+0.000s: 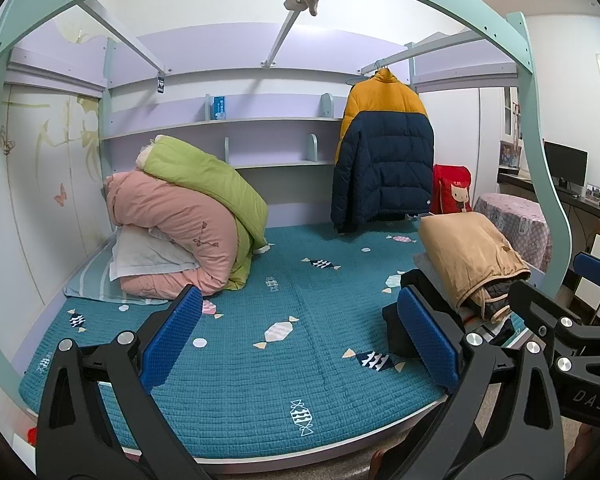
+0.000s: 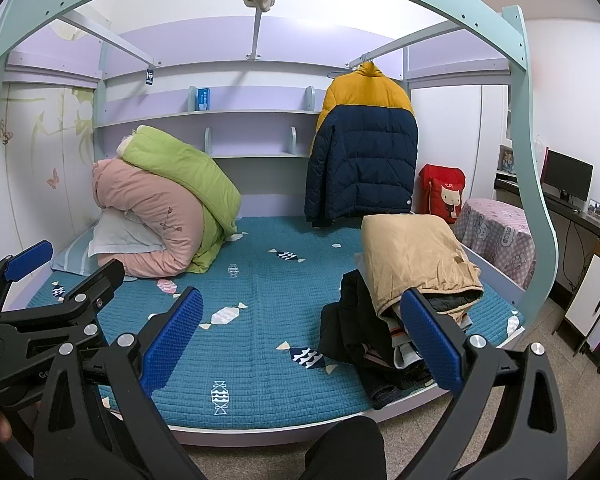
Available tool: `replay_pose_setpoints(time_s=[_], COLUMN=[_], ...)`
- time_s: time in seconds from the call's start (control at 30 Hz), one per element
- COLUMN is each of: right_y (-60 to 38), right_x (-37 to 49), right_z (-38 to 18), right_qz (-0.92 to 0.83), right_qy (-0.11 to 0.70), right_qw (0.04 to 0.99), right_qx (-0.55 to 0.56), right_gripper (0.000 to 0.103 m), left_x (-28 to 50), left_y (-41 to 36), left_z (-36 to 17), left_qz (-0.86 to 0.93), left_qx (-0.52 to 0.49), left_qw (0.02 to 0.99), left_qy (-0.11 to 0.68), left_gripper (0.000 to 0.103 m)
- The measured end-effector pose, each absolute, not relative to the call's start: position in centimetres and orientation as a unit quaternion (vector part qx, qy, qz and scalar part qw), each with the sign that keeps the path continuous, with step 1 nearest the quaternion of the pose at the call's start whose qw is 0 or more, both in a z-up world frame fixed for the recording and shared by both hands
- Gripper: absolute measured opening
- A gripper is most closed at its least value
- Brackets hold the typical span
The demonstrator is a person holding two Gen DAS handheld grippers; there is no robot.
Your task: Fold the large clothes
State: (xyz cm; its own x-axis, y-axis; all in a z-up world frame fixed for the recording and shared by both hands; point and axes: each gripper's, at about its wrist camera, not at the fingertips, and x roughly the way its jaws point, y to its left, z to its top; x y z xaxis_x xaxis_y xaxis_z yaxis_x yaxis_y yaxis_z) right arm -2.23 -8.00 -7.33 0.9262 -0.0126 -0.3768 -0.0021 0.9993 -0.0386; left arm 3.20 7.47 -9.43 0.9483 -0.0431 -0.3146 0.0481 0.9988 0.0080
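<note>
Both tools are hovering at the foot of the bed, above its near edge and touching nothing. The left gripper, black-framed with blue ribbed pads, is standing wide apart and holding nothing. The right gripper, of the same build, is likewise spread wide and carrying nothing; it is sitting just to the right of the left one.

The teal quilted bedspread with a candy print is lying flat across the mattress. The pile of folded clothes topped by a tan padded garment is resting on the bedspread's right side, near the front edge, with dark garments slumping against its left flank. A yellow-and-navy puffer jacket is hanging from a rail at the back right, its hem reaching down towards the bedspread.

At the back left, a pink rolled quilt and a green quilt are leaning on a white pillow. A red cartoon cushion is standing behind the pile.
</note>
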Motion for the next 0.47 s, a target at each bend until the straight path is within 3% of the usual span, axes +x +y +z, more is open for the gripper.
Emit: replay_pose_setpoints(time_s=[0.47], right_y=[-6.7], right_x=[0.8], right_z=[-9.6], right_qz=[0.004], right_qy=[0.228], right_qw=[0.973], right_qx=[-0.033], right_gripper=[0.096], left_x=[6.6], left_y=[9.3], left_z=[-12.7], left_qz=[-0.023], left_qx=[-0.003], left_qw=[0.98], left_qy=[0.2], left_gripper=[0.098])
